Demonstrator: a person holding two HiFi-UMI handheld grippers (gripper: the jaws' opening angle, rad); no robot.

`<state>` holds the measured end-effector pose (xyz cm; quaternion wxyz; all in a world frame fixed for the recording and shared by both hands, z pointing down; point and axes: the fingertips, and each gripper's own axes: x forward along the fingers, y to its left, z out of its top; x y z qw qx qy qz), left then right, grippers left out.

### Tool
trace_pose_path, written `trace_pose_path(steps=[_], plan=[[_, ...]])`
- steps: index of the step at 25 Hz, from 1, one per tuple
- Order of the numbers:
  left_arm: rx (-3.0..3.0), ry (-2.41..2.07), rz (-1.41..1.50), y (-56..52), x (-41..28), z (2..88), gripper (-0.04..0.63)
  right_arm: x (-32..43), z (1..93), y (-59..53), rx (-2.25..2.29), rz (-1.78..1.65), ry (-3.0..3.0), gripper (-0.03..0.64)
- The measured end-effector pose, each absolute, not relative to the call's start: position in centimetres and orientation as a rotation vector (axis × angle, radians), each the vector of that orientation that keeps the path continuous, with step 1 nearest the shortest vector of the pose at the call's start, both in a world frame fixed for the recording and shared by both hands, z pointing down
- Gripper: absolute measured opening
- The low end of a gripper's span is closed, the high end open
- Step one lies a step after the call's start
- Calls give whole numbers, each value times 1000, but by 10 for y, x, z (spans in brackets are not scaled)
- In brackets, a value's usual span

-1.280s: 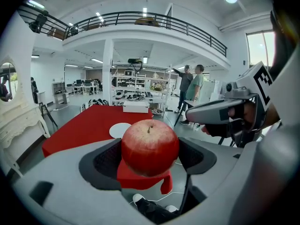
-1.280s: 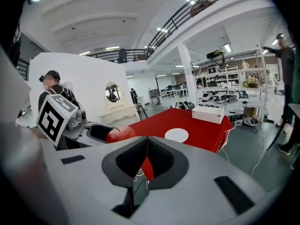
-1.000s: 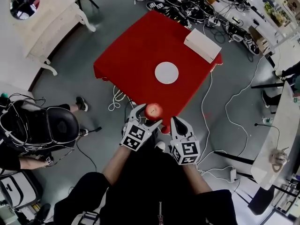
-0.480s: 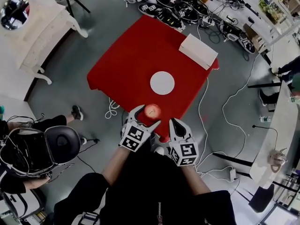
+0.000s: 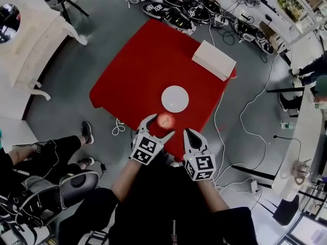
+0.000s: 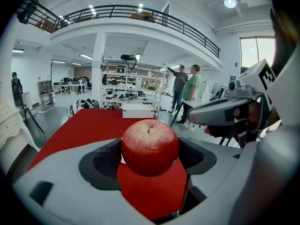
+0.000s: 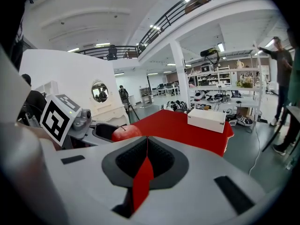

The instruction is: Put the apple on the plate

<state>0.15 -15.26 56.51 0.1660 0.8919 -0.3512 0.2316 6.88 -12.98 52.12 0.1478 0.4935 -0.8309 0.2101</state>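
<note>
A red apple (image 5: 165, 120) with its stem up is clamped between the jaws of my left gripper (image 5: 161, 122), held over the near edge of the red table (image 5: 148, 60). In the left gripper view the apple (image 6: 150, 147) fills the middle between the grey jaws. The white round plate (image 5: 175, 98) lies flat on the table just beyond the apple. My right gripper (image 5: 191, 136) hangs to the right of the left one, jaws closed on nothing; the apple (image 7: 126, 131) shows at its left in the right gripper view.
A white flat box (image 5: 213, 59) rests at the table's far right corner. Shoes and gear (image 5: 179, 6) and cables (image 5: 240, 116) lie on the floor around the table. A seated person's legs (image 5: 61, 152) are at left. A white cabinet (image 5: 25, 40) stands far left.
The view has shifted closer to the table; both grippers and the held apple now sit nearer the plate. The left gripper's hold on the apple is unchanged.
</note>
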Motion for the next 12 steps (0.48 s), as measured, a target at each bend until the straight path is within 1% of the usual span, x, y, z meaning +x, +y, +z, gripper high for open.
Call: trace_pose_path(steps=[12], plan=[[2582, -894, 668, -200, -8, 582, 383, 58, 530, -169, 1513, 614, -2323, 12]])
